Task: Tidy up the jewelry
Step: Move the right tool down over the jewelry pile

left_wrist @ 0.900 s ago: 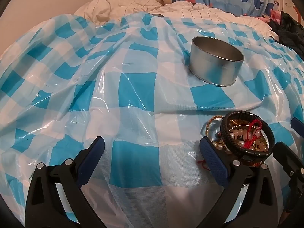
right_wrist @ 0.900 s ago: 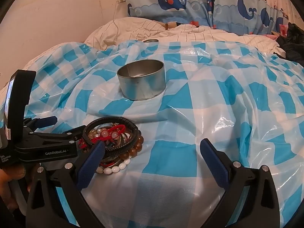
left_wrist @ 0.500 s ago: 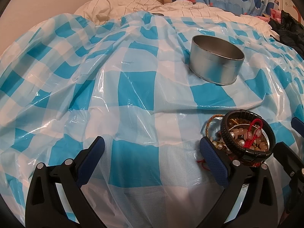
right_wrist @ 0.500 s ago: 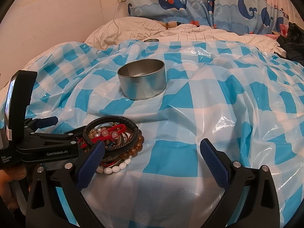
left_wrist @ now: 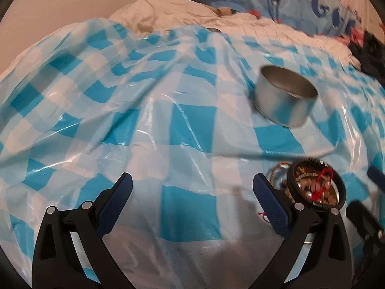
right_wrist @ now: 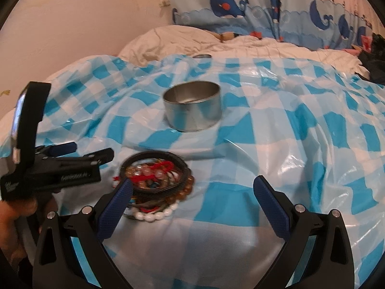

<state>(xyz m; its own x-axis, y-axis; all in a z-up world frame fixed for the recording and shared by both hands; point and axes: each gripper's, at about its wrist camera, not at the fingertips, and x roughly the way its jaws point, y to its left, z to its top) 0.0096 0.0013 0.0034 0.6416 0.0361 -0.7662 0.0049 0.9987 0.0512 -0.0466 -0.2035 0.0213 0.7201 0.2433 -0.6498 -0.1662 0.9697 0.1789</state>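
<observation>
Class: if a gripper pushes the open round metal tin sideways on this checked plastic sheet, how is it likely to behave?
The metal tin looks thin-walled and empty, so probably light. It is wider than tall, so tipping seems unlikely. The glossy, wrinkled plastic sheet lies over soft bedding, so the tin may slide and catch on a crease.

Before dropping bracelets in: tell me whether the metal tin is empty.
Empty as far as visible: the metal tin stands upright, lidless, showing only bare metal inside.

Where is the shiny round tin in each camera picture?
Left wrist view: the round metal tin sits upper right, beyond the pile of bracelets.
Right wrist view: the tin sits near the middle, beyond the pile.
Shared landmark: the blue and white checked sheet that it stands on.
</observation>
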